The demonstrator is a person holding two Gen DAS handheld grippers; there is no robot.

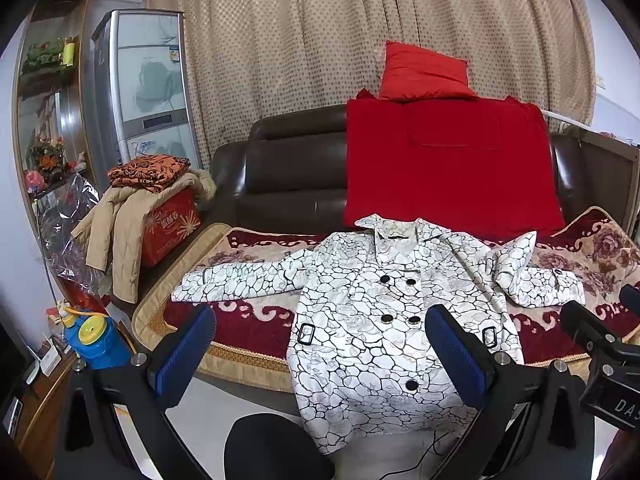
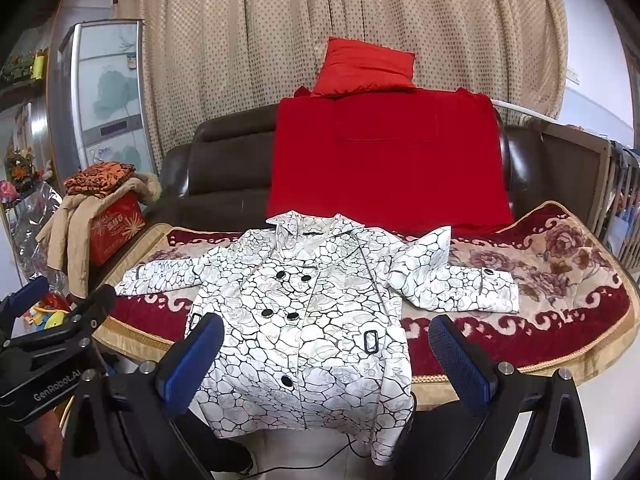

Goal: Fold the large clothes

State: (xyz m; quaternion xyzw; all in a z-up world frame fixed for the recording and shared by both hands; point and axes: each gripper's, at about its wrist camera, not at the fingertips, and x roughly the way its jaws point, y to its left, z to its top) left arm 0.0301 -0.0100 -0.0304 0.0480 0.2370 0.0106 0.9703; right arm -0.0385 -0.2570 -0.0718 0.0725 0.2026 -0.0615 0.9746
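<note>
The white cracked-pattern coat (image 1: pixel 384 320) lies face up on the sofa's floral cover (image 1: pixel 592 248), hem hanging over the front edge at 6 o'clock. The left hand-held gripper (image 1: pixel 320 352) and right hand-held gripper (image 2: pixel 326 356) hover level before it, each spread wide and holding nothing.

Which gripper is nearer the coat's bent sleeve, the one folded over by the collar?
Right. The right gripper hovers open over the coat's front, the bent sleeve just ahead to its right. The left gripper, also open, sits further left, toward the straight sleeve.
</note>
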